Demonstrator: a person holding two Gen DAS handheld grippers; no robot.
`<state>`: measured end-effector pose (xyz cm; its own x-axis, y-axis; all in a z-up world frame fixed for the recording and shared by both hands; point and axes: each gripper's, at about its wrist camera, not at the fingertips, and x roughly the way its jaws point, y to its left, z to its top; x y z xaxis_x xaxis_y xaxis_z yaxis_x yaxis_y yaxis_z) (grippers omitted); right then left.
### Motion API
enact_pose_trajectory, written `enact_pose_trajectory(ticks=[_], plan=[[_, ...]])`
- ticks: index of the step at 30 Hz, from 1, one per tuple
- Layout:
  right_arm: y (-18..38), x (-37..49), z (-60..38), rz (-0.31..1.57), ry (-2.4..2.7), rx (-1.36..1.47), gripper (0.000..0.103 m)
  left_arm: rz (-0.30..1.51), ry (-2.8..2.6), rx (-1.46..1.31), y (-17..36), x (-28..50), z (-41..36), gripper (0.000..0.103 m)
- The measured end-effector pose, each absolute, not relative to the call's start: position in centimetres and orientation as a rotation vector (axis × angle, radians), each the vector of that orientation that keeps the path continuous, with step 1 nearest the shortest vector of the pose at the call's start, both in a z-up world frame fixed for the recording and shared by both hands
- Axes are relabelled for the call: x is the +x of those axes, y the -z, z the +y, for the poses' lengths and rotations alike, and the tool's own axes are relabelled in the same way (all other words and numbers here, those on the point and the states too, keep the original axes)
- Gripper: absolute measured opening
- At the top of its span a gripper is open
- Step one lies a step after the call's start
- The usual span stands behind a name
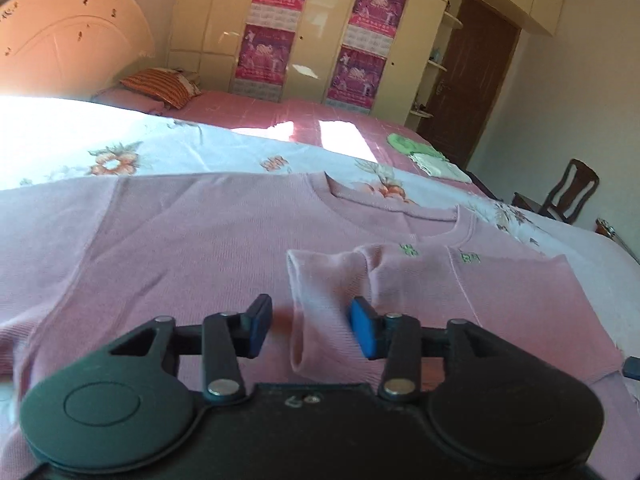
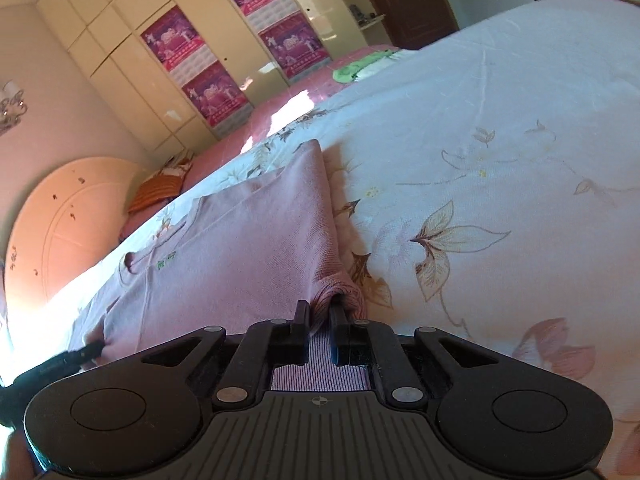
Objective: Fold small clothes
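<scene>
Left claw: spread, nothing pinched; its blue pads stand either side of the folded-in sleeve, apart from the cloth.
Right claw: pressed nearly together, pinching a bunched corner of the pink sweater at its near edge.
Sweater: lies flat on the bed's floral quilt, neckline on the side away from both claws; one sleeve is already laid across the chest, just ahead of the left claw.
Beyond: bare quilt on the outer side of the right claw; a small green item well beyond the sweater; wardrobe with posters behind the bed.
Step in hand: probably gathering the side or hem for the next fold.
Doing it well: I'd keep the right claw's pinch firm and lift low, so the laid sleeve stays put; the left claw should take the matching edge before both move together, keeping the fold line straight.
</scene>
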<state>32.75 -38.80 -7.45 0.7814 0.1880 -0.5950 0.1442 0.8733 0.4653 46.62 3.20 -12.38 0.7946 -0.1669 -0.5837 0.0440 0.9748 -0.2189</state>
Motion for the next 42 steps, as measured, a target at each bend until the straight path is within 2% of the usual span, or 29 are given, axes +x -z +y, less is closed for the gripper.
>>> enact_pose_trajectory(ticks=[4,6,8,10,17,22,25,28,30,33,37,42], plan=[[6.1,33.6,-36.1,0.616,-0.050,0.359,0.010,0.603,0.181,-0.155,10.8,46.3,1.3,0.046],[7.1,35.4,-35.2,0.650,-0.079,0.326,0.010,0.615,0.227,-0.112,11.2,46.7,-1.0,0.049],[9.4,37.5,-33.8,0.767,-0.097,0.248,0.009,0.679,0.269,-0.083,12.7,47.4,-2.4,0.057],[9.3,37.4,-32.9,0.756,-0.116,0.177,0.009,0.690,0.273,-0.024,13.7,47.2,-2.8,0.056],[9.3,39.1,-33.3,0.747,-0.153,0.162,0.009,0.695,0.242,-0.038,13.7,48.6,-2.1,0.057],[9.0,44.2,-33.6,0.722,-0.143,0.158,0.009,0.666,0.248,-0.035,12.2,50.5,-3.6,0.058],[9.6,48.4,-34.2,0.744,-0.118,0.171,0.009,0.708,0.214,-0.008,13.1,52.5,-4.8,0.061],[10.1,51.9,-35.4,0.761,-0.075,0.189,0.009,0.710,0.184,0.011,13.9,53.5,-4.8,0.068],[10.3,53.2,-36.4,0.773,-0.077,0.217,0.009,0.713,0.178,0.013,13.5,53.5,-4.7,0.066],[9.6,52.2,-36.1,0.781,-0.091,0.165,0.009,0.687,0.193,0.022,12.6,51.7,-4.4,0.065],[9.7,45.0,-35.2,0.793,-0.161,0.122,0.009,0.719,0.206,0.109,13.2,47.4,-3.8,0.066],[8.5,39.1,-34.6,0.735,-0.157,0.115,0.009,0.662,0.168,0.120,12.9,44.1,-2.4,0.066]])
